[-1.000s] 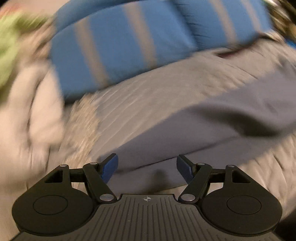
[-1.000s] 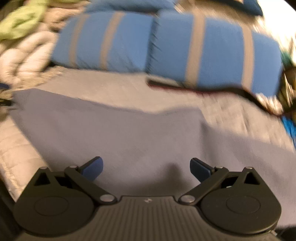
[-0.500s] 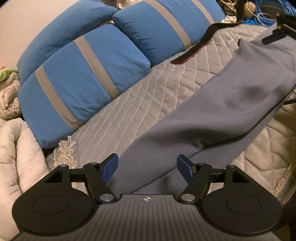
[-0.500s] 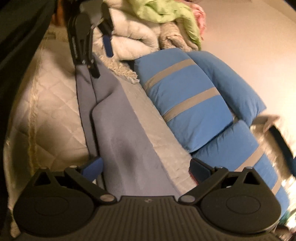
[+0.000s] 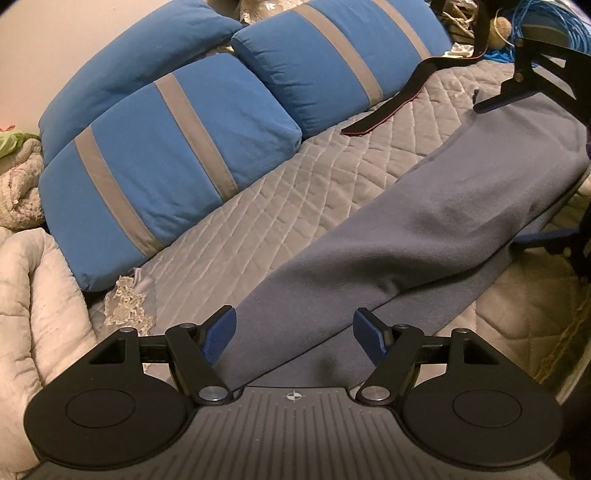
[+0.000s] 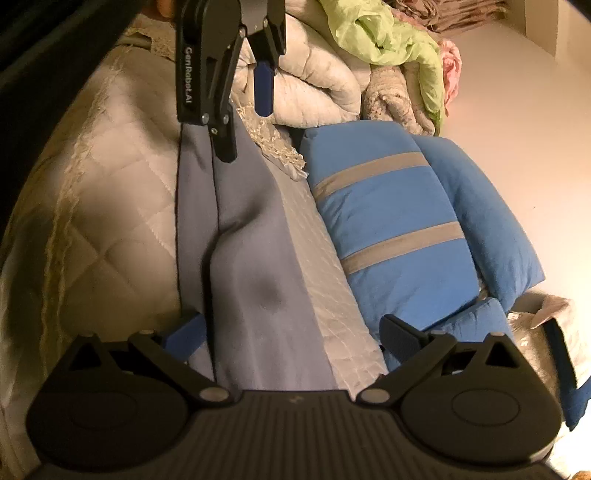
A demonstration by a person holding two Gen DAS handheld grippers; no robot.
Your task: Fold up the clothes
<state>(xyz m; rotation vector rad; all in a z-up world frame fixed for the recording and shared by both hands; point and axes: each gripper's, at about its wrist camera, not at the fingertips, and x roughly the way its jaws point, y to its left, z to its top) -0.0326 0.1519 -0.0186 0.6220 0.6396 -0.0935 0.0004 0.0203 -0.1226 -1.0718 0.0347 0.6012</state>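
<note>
A grey-blue garment [image 5: 424,229] lies as a long folded strip across the quilted bed cover [image 5: 280,206]. My left gripper [image 5: 295,332] is open at one end of the strip, and the cloth runs between its spread blue pads without being pinched. At the far end stands my right gripper [image 5: 517,170], open, with one finger on each side of the cloth. The right wrist view looks along the garment [image 6: 258,258]. There the right gripper [image 6: 291,332] is open around the near end, its left pad partly behind a fold edge. The left gripper [image 6: 245,122] is at the far end.
Blue pillows with grey stripes [image 5: 166,155] line the far side of the bed. A dark strap [image 5: 399,99] lies by them. A white comforter [image 5: 29,295] with a green cloth [image 6: 388,37] is piled beyond the left end. Blue cables [image 5: 554,22] sit past the right end.
The right gripper has rolled and swung from facing the pillows to looking along the garment at the left gripper. The left view has turned slightly and gone from blurred to steady.
</note>
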